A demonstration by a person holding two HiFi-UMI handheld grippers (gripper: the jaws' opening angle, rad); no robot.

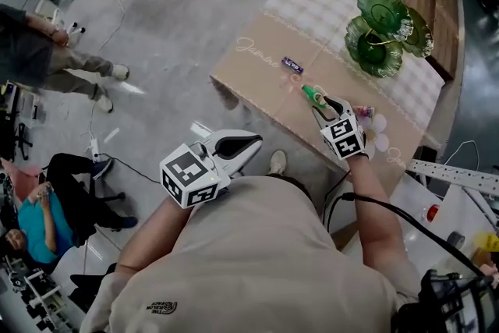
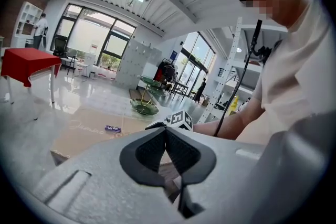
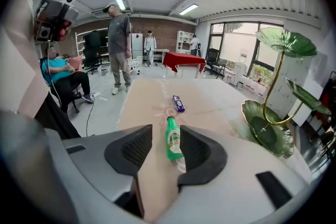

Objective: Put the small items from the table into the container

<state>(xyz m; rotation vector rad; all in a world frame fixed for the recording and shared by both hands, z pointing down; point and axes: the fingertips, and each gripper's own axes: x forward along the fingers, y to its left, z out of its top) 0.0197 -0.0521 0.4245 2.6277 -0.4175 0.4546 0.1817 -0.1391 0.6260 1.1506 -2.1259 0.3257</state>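
**Right gripper view: right gripper [image 3: 166, 132] gaping round a green bottle [image 3: 172, 140]**

Right gripper is pointing down at the table [image 1: 257, 70], jaws spread wide and not pinching anything. Green bottle is lying flat on the beige cloth, cap pointing away from the tool. It's showing in the gap btw the jaws, close against the pad on that view's right; can't tell if it's touching. From the head view the bottle is lying just ahead of the tips. A purple wrapped bar [image 3: 178, 103] is lying further along the cloth, apart from the bottle. Some pale small bits [image 1: 379, 138] are sitting by the right hand, too small to make out.

Container, a green leaf-shaped tiered dish [image 1: 380, 33], is standing upright at the far end of the table on the checked part of the cloth. It's well apart from the bottle & showing on the right of the right gripper view.

Left gripper [image 2: 166, 132] is hanging off the table, over the floor in front of the person's chest. Its jaws are pressing together at the tips w/ nothing btw them.

Round the room: a person in a teal top [image 1: 35, 216] is sitting off to the left, another person [image 3: 118, 34] is standing beyond the table, & a red-covered table [image 3: 184, 60] is standing further back.
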